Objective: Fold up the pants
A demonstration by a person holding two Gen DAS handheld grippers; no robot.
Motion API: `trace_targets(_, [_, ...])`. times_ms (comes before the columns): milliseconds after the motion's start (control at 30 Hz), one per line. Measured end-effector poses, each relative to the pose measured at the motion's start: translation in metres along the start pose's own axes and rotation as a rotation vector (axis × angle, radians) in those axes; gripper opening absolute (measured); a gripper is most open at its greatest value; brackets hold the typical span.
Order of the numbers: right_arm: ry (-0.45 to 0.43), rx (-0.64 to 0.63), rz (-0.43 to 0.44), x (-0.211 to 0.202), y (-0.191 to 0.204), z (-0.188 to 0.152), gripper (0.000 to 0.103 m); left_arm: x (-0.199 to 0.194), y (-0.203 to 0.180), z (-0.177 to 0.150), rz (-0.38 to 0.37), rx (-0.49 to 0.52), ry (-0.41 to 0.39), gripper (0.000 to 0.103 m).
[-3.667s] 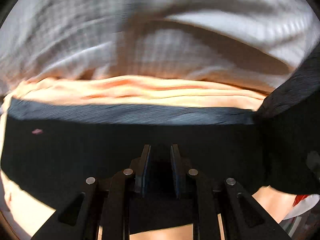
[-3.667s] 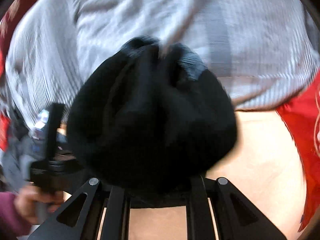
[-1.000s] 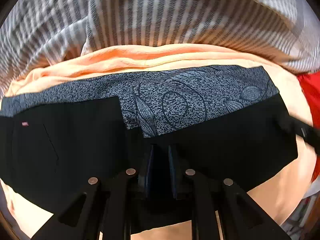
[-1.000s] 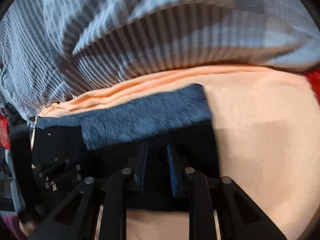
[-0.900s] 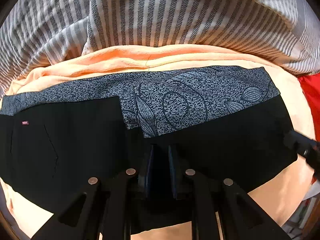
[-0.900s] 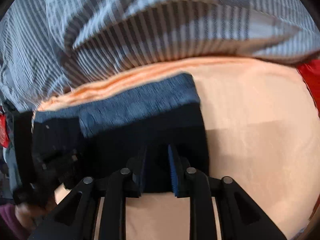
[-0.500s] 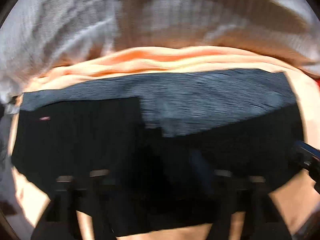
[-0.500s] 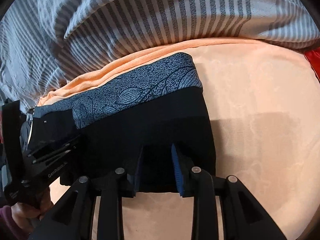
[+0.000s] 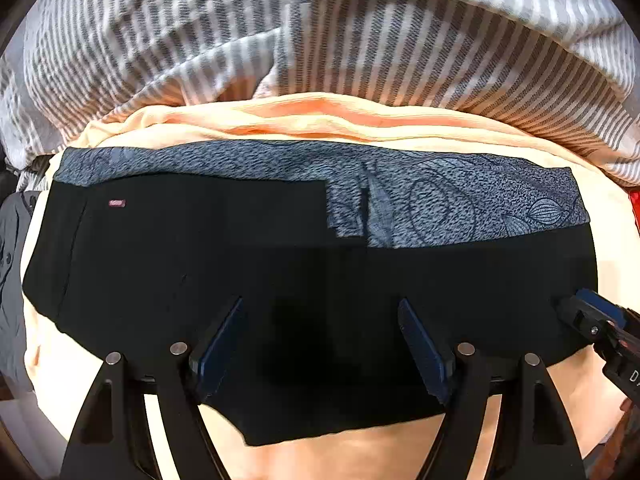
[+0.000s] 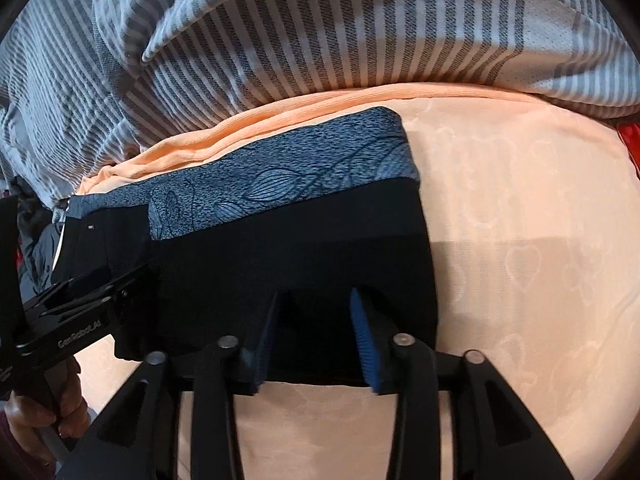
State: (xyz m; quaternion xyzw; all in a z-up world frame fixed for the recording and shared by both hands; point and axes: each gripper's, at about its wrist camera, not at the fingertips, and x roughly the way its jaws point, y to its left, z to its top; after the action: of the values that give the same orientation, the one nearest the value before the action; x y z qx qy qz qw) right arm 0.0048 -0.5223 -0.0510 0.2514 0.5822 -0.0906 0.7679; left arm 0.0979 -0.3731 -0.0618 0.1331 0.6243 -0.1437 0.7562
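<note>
The pants lie flat on the peach sheet, folded into a wide black band with the blue patterned waistband showing along the far edge, just short of the striped duvet heaped behind. The left gripper hangs over the near middle of the cloth with its jaws spread wide and nothing between them; the blue pads sit just above the black fabric, though whether they touch it cannot be told. The right gripper is at the near right corner of the pants, jaws partly apart, about the near hem but not closed on it. By the look of it a fold is laid down and both tools are free, so the step in hand is the release between folds. The bundle is much wider than it is deep, so the next move likely calls for a fresh grip at one end, probably the right end by the waistband corner, pinching all layers together and carrying them across to the left end, keeping the edges square so the stacked layers do not slide apart
</note>
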Motion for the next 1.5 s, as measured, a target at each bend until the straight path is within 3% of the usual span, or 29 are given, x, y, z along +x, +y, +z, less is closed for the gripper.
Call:
trace_targets(100, [0.006, -0.027, -0.030, 0.003, 0.014, 0.002, 0.067, -0.004, 0.013, -0.002, -0.015, -0.009, 0.004, 0.079])
trace_targets(167, [0.006, -0.043, -0.068, 0.004, 0.025, 0.002, 0.071, -0.005, 0.024, -0.004, -0.023, -0.015, 0.006, 0.079])
trace_targets(400, [0.039, -0.055, -0.127, 0.005, 0.052, 0.003, 0.075, -0.007, 0.073, -0.015, -0.053, -0.049, 0.012, 0.079])
trace_targets(633, [0.080, -0.049, -0.065, 0.006, 0.087, 0.001, 0.075, -0.019, 0.122, -0.033, -0.059, -0.108, 0.002, 0.079])
trace_targets(833, [0.046, -0.100, 0.043, 0.006, 0.134, 0.003, 0.075, -0.032, 0.148, -0.055, -0.065, -0.191, 0.005, 0.079])
trace_targets(900, [0.055, -0.113, 0.071, 0.014, 0.147, 0.003, 0.068, -0.033, 0.155, -0.062, -0.062, -0.209, 0.011, 0.079])
trace_targets(967, [0.103, -0.091, 0.109, 0.029, 0.149, 0.000, 0.058, -0.032, 0.160, -0.063, -0.063, -0.236, 0.025, 0.079])
trace_targets(1067, [0.185, -0.012, 0.102, 0.062, 0.138, -0.009, 0.050, -0.032, 0.160, -0.066, -0.084, -0.269, 0.031, 0.079])
trace_targets(1167, [0.167, 0.013, 0.131, 0.063, 0.132, -0.009, 0.048, -0.031, 0.157, -0.068, -0.100, -0.277, 0.037, 0.079])
trace_targets(1367, [0.176, -0.064, 0.092, 0.063, 0.142, -0.011, 0.048, -0.028, 0.169, -0.070, -0.124, -0.332, 0.048, 0.079])
trace_targets(1500, [0.170, -0.042, 0.103, 0.063, 0.142, -0.010, 0.055, -0.026, 0.191, -0.071, -0.133, -0.404, 0.037, 0.079])
